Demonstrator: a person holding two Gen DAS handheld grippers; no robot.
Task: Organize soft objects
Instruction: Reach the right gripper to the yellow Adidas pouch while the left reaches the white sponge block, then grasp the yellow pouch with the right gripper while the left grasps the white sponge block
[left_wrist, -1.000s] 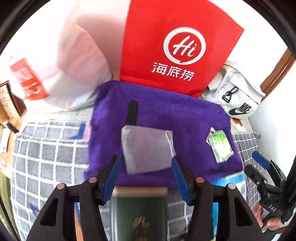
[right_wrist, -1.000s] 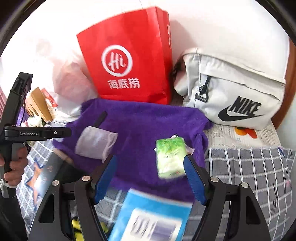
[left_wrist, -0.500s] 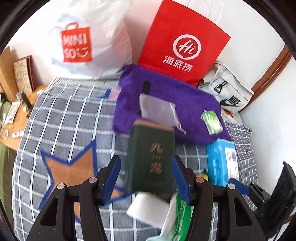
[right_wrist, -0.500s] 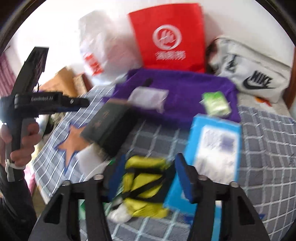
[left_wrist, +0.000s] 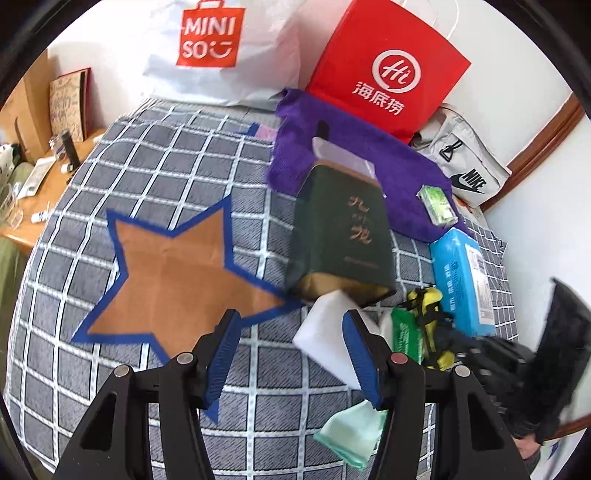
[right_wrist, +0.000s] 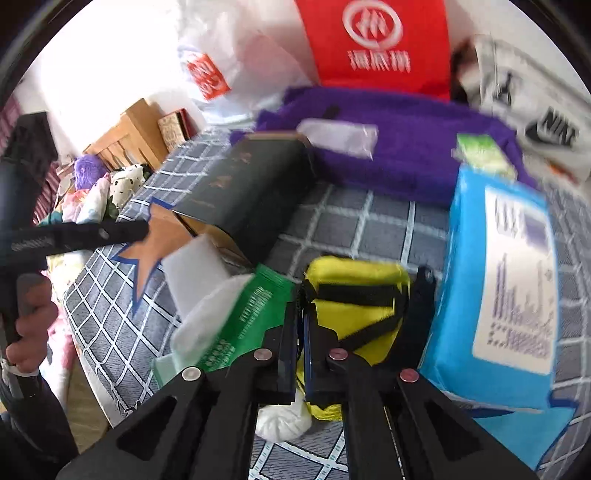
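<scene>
A yellow pouch (right_wrist: 354, 291) with black straps lies on the checked bedspread (left_wrist: 147, 177), between a green wipes pack (right_wrist: 255, 314) and a blue tissue pack (right_wrist: 495, 288). My right gripper (right_wrist: 300, 306) is shut, its tips meeting on the pouch's left edge by the zipper. My left gripper (left_wrist: 291, 354) is open above the bedspread and holds nothing. A white foam block (left_wrist: 325, 339) lies just inside its right finger. A mint cloth (left_wrist: 351, 435) sits under that finger. A purple towel (left_wrist: 406, 173) carries a clear pouch and a small green tissue pack (left_wrist: 436, 205).
A dark green box (left_wrist: 343, 236) lies between the towel and the near pile. A red paper bag (left_wrist: 388, 74), a white Miniso bag (left_wrist: 221, 48) and a grey Nike bag (left_wrist: 469, 166) line the wall. A wooden side table (left_wrist: 22, 221) stands left. A hand (right_wrist: 29, 332) grips the left tool.
Both views have pulled back from the purple towel to the near pile. The right jaws closed from wide onto the yellow pouch's edge. The left jaws kept their width.
</scene>
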